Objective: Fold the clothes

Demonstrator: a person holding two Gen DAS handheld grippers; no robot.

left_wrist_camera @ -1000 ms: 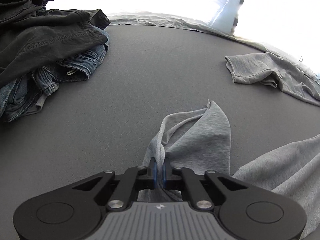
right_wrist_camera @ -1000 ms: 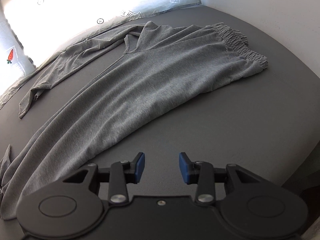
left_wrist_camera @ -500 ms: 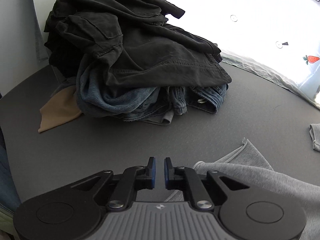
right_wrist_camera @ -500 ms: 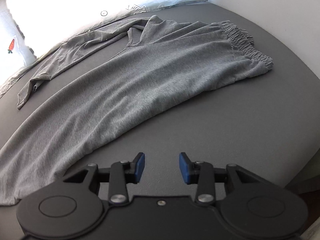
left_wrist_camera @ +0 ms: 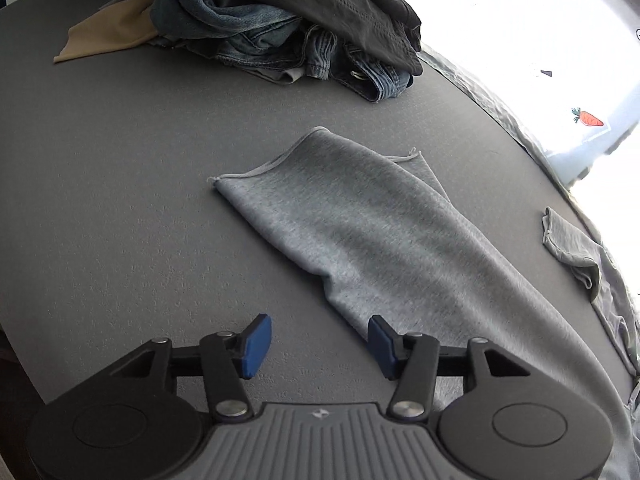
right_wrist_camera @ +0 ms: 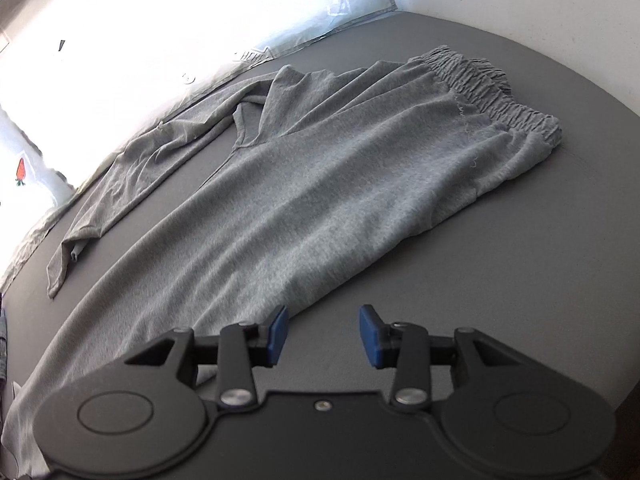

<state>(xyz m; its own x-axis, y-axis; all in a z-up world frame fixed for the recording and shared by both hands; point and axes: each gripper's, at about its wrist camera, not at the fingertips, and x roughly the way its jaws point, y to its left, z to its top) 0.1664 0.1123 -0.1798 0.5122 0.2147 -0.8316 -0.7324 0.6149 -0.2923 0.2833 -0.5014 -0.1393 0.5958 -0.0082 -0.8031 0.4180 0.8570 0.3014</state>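
Note:
Grey sweatpants [right_wrist_camera: 320, 184] lie spread on the dark grey surface, the elastic waistband [right_wrist_camera: 492, 88] at the far right. One leg's cuff end [left_wrist_camera: 320, 184] lies flat in the left wrist view. My left gripper [left_wrist_camera: 316, 344] hovers just short of that leg, its jaws opening with nothing between them; the right blue pad [left_wrist_camera: 382, 342] is near the leg's lower edge. My right gripper [right_wrist_camera: 322, 334] stands open and is opening a little more, empty, its left pad [right_wrist_camera: 278, 330] at the edge of the pants. The other leg [right_wrist_camera: 132, 176] stretches along the far side.
A pile of black and blue denim clothes [left_wrist_camera: 304, 12] with a tan piece [left_wrist_camera: 108, 36] sits at the far left of the surface [left_wrist_camera: 120, 200]. A bright white sheet with a carrot print [left_wrist_camera: 588, 118] borders the far edge. A white wall [right_wrist_camera: 540, 0] stands at the right.
My left gripper let go of the grey leg, opened wide and swung left, and the leg's cuff now lies flat. My right gripper moved closer to the pants' edge and opened slightly.

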